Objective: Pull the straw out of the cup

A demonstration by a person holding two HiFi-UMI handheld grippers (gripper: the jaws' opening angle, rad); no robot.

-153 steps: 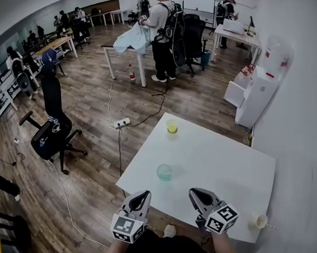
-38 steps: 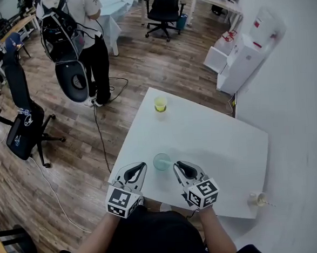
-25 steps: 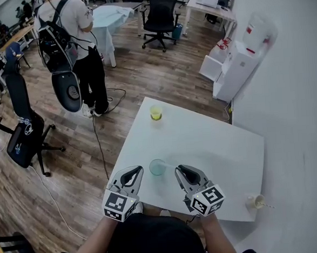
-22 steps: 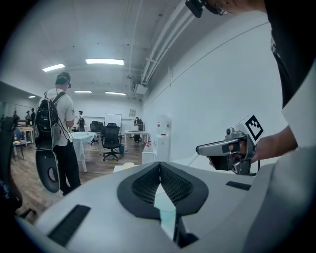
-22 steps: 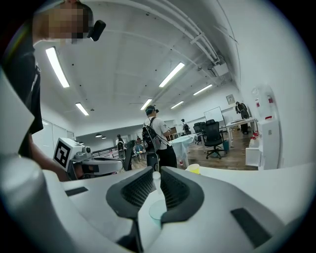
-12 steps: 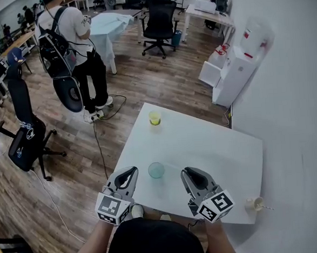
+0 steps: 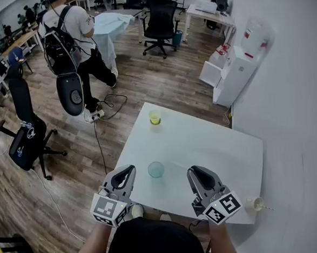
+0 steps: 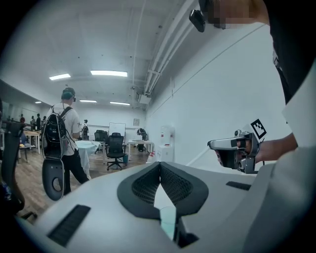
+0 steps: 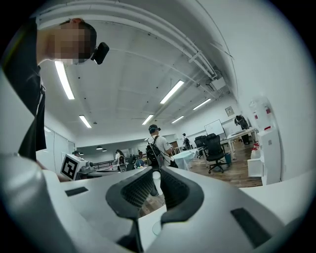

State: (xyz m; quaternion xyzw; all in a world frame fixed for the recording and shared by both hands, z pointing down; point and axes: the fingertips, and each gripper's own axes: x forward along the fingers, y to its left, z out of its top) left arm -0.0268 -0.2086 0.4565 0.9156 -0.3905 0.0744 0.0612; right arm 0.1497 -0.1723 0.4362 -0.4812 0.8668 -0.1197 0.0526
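A pale cup (image 7: 255,203) with a thin straw (image 7: 267,207) sticking out to the right sits by the white table's (image 7: 214,152) near right corner; I cannot tell what it rests on. A clear teal cup (image 7: 155,169) stands near the table's front edge, with no straw visible in it. My left gripper (image 7: 126,172) hangs left of the teal cup, tips touching and holding nothing (image 8: 159,167). My right gripper (image 7: 195,172) hangs right of it, jaws almost together and nothing between them (image 9: 156,174). Both are short of the teal cup.
A yellow cup (image 7: 154,117) stands at the table's far corner. A white wall runs along the right, with a water dispenser (image 7: 236,72) beyond the table. A person with a backpack (image 7: 68,40), office chairs (image 7: 26,135) and floor cables (image 7: 103,148) lie to the left.
Both grippers have drawn back toward me and spread wider apart, away from the teal cup. The person with the backpack has shifted on the floor. The cups have not moved.
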